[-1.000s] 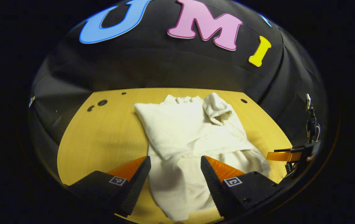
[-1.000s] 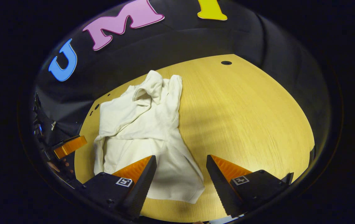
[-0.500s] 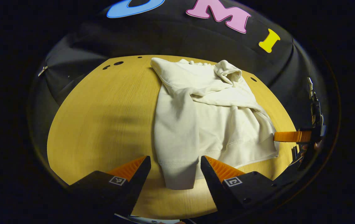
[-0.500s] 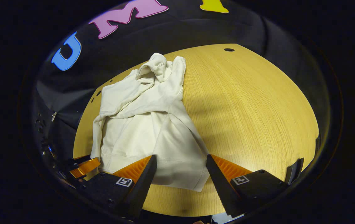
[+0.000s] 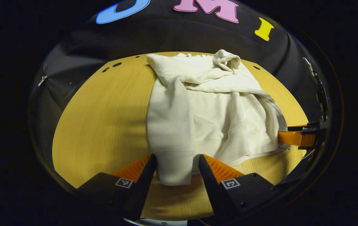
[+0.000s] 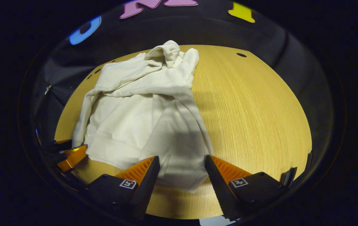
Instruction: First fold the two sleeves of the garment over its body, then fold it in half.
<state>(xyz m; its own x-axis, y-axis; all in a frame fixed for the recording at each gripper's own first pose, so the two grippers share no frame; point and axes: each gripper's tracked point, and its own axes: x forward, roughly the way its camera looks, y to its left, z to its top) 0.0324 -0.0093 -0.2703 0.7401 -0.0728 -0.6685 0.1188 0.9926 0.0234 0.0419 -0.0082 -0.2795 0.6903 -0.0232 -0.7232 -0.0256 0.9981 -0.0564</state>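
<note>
Left gripper view: the garment [image 5: 210, 106] is laid on the worktop [image 5: 103, 125], long axis running away from the open left tongs [image 5: 174, 166], whose fingers straddle its near hem corner. The open right tongs [image 6: 181, 171] likewise bracket the other hem corner. Contact with the cloth cannot be made out.

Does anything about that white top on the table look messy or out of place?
A little. The white garment lies crooked on the wooden table, and its hood is bunched up at the far end. Both sleeves lie over the body, but slanted and wrinkled, not flat. Nothing looks torn or spilled.
</note>
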